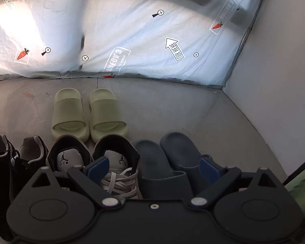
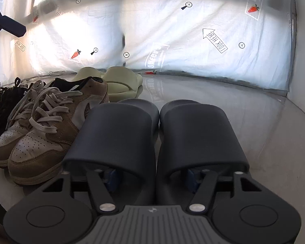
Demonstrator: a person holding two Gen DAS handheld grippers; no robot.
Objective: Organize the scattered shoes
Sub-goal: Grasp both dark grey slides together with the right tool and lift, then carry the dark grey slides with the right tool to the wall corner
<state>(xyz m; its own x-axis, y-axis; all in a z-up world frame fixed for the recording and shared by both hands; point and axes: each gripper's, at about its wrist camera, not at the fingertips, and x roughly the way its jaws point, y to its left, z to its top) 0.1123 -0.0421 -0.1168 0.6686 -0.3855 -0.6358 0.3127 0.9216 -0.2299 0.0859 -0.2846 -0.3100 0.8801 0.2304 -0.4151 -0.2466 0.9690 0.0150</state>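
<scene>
A pair of dark grey slides [image 2: 116, 134] stands on the floor right in front of my right gripper [image 2: 151, 180]. One finger sits under each strap, and the jaws are closed on the slides' touching inner walls. From above, my left gripper [image 1: 152, 167] hangs open over the same dark slides [image 1: 179, 148] and the tan and white sneakers [image 1: 116, 158], holding nothing. The sneakers [image 2: 50, 122] stand just left of the slides. Black sneakers [image 1: 6, 162] are at the far left. Pale green slides [image 1: 87, 113] stand paired behind the row.
A printed translucent plastic sheet [image 1: 132, 30] hangs along the back. A white wall [image 1: 274, 81] closes the right side. Bare grey floor [image 1: 203, 111] lies right of the green slides. A green object [image 1: 303, 187] shows at the right edge.
</scene>
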